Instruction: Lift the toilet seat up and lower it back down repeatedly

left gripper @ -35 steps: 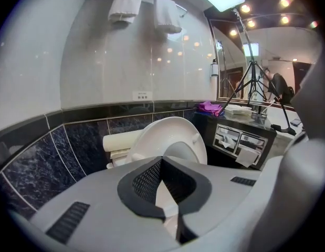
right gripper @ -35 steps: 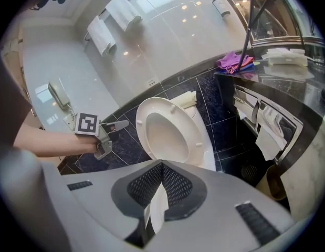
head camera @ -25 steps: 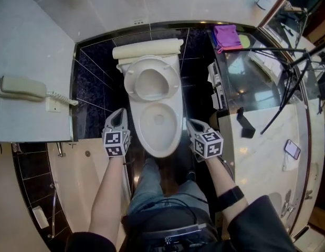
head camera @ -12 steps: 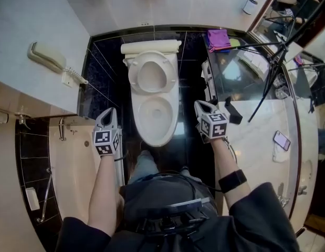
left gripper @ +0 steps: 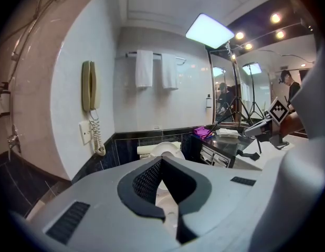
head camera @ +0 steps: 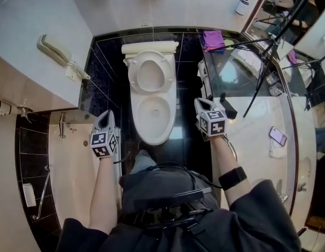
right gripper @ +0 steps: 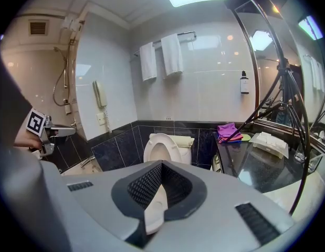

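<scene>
toilet seat (head camera: 133,73) is up. it stands on end and leans back by the tank (head camera: 149,47). the white bowl (head camera: 151,114) under it is open, on the dark tile floor, in the middle of the head view.

the left gripper (head camera: 106,115) is out to the left of the bowl, by the edge of the bathtub (head camera: 73,161). its two jaws are pressed together at the tips. nothing is between them. it does not touch the toilet.

the right gripper (head camera: 200,104) is out to the right of the bowl, in front of the dark shiny counter (head camera: 241,83). its jaws are closed tight too, and they hold nothing. it is apart from the toilet as well. both grippers point toward the back wall, and the toilet is between them.

a wall phone (head camera: 56,50) with a curly cord hangs on the wall to the left. a purple cloth (head camera: 213,38) lies on the far end of the counter. a small bottle (head camera: 242,5) hangs on the back wall above it. two white towels (left gripper: 151,70) hang on a bar over the toilet. a mobile phone (head camera: 278,135) lies on the pale part of the counter, well to the right.
</scene>
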Demonstrator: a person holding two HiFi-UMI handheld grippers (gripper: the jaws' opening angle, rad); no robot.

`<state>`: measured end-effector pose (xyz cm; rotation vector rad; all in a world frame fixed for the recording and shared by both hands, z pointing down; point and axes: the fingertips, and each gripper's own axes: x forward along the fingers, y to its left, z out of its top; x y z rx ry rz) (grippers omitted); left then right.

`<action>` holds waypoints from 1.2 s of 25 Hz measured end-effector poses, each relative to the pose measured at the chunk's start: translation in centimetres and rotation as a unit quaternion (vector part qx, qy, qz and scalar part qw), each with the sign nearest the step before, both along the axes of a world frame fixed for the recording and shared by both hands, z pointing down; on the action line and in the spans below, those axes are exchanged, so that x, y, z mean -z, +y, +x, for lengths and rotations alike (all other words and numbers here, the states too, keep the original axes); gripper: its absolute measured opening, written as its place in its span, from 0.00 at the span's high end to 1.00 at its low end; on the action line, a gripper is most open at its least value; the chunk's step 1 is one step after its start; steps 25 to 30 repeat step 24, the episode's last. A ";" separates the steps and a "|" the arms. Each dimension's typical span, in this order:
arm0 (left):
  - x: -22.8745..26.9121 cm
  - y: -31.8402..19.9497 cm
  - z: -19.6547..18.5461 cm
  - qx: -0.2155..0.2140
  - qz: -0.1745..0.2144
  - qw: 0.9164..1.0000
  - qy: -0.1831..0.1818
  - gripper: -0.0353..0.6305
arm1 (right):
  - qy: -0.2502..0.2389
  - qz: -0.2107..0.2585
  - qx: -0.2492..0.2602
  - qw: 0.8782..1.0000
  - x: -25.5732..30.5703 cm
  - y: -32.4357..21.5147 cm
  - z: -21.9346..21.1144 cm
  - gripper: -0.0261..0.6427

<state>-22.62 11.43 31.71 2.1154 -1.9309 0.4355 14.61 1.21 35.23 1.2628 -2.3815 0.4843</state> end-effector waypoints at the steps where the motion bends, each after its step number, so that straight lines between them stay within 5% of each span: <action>1: 0.1 0.3 0.0 0.001 0.001 1.000 0.002 0.95 | 0.004 0.002 0.001 1.000 0.0 0.2 0.1 0.94; 30: -1.0 3.3 -1.0 0.006 -0.006 1.000 0.002 0.95 | 0.008 -0.006 0.019 1.000 -0.9 2.5 -1.0 0.94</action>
